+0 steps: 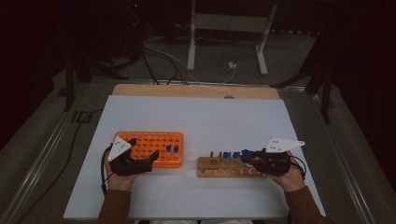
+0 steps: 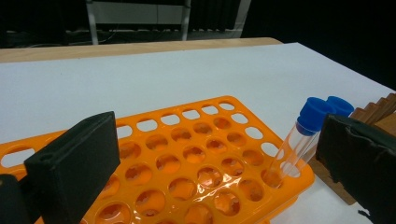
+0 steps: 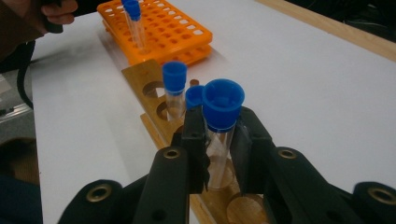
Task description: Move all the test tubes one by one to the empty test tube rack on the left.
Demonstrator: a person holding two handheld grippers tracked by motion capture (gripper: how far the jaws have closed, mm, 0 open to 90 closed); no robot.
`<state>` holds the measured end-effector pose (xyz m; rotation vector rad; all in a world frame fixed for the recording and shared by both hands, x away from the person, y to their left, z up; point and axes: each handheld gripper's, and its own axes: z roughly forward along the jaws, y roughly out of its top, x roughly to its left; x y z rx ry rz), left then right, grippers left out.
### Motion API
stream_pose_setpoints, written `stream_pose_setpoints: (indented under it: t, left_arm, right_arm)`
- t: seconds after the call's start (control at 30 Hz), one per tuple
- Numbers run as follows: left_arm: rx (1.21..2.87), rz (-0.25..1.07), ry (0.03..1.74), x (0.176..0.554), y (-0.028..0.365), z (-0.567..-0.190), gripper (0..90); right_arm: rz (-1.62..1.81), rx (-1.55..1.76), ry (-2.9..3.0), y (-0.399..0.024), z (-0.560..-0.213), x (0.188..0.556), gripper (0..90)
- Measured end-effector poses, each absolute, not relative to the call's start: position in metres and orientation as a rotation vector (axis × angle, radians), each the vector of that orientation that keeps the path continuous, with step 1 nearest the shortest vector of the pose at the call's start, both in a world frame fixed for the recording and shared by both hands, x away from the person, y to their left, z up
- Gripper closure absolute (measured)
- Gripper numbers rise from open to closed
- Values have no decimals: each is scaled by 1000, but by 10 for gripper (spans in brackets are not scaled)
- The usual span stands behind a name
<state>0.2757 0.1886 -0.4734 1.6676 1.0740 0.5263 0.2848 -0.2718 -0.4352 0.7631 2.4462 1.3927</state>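
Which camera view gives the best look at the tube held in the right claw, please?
The right gripper view: the tube stands close up between the shut right claw. The high view shows its blue cap.

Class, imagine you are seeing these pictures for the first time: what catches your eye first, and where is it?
The bright orange rack stands out at the table's left, two blue-capped tubes standing at its right end, with the left tool open over it. At the right, the right tool is shut on a blue-capped tube above the wooden rack.
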Motion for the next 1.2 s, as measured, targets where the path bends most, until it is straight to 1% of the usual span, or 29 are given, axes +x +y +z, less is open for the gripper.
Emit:
stream_pose_setpoints:
  t: [0.63,0.93,1.2]
  left_arm:
    - [1680,535,1072,277,186,-474,7]
    - [1681,543,1067,276,185,-474,7]
    - [1643,581,1069,275,186,-466,7]
  right_arm:
    - [1458,780,2400,-281,-410,284,768]
    - [1467,783,2387,-281,-404,286,768]
    - [1486,787,2346,-286,-394,287,769]
